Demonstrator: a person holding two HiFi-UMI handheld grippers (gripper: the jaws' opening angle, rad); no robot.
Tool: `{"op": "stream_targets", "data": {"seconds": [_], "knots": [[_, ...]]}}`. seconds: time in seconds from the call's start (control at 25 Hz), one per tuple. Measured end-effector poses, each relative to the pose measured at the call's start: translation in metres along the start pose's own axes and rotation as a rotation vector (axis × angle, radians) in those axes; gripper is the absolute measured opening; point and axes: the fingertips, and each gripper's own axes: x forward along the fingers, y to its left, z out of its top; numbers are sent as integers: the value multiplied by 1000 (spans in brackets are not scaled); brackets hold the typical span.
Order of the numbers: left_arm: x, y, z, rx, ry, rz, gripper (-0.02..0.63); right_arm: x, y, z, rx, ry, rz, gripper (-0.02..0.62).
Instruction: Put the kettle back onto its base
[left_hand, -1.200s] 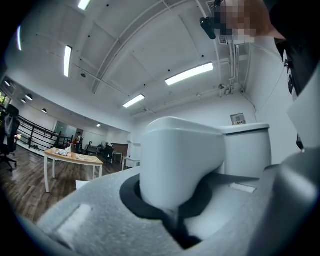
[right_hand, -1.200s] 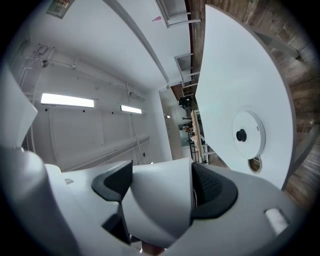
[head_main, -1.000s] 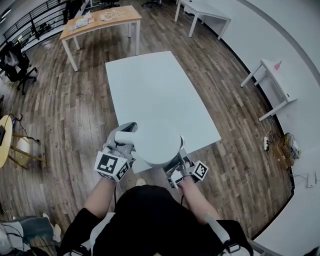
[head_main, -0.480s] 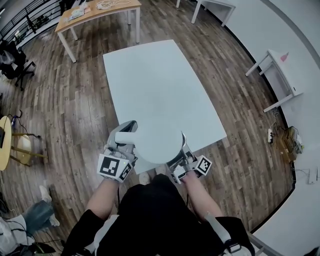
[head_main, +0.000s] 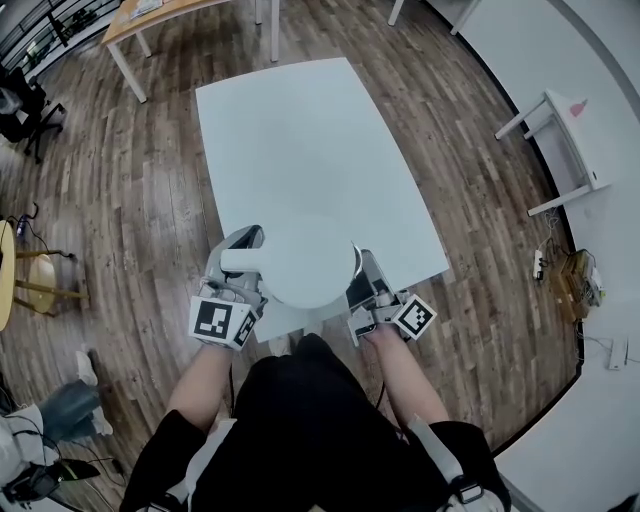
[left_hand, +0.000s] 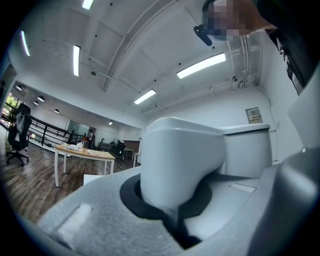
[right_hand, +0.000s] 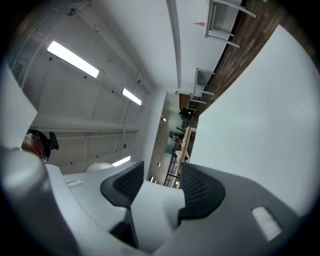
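**Head view.** You hold the kettle (head_main: 305, 265) low at the near edge of the table (head_main: 300, 130), its round white top straight below the camera. Your left gripper (head_main: 240, 260) has the handle (head_main: 247, 262) from the left side. Your right gripper (head_main: 361, 272) sits against the kettle's right flank. The base can't be made out here; if it is there, the kettle hides it.

**Left gripper view.** The jaws are clamped tight round the handle, with the kettle body just beyond it to the right. The hold looks firm.

**Right gripper view.** The gripper is rolled onto its side, and the table fills the right of the picture. The jaws have just been closing. A flat white piece (right_hand: 157, 215) fills the gap, and both pads (right_hand: 202, 192) appear to bear on it. It is probably the rim of the base, but I can't tell for sure.

**Judgement.** The seating step is in hand: the kettle is at the spot but not evidently settled. Next, hold your right side steady and bring the kettle straight down, centred. Let go of the handle only once it sits flat without rocking.
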Motion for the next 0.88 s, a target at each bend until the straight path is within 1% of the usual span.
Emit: {"op": "stream_targets", "data": {"seconds": [0.08,0.12,0.2,0.32,0.48,0.64,0.88], "knots": [[4,3,-8,16,6,9,-2,11,16,11,0,-40,34,139],[6,4,-11,37,9,12,-2,16,23,14,-12,-46,41,119],[11,2,-15,75,21,15,-2,27,33,14,-44,-28,37,82],[17,2,-24,90,38,22,-2,39,38,9,-92,25,3,48],[23,8,-41,58,52,30,-2,46,31,4,-149,72,-23,49],[31,7,-52,73,49,10,-2,50,22,1,-208,103,-62,48],[34,-5,-78,65,74,-7,-2,38,4,5,-215,102,-114,21]]}}
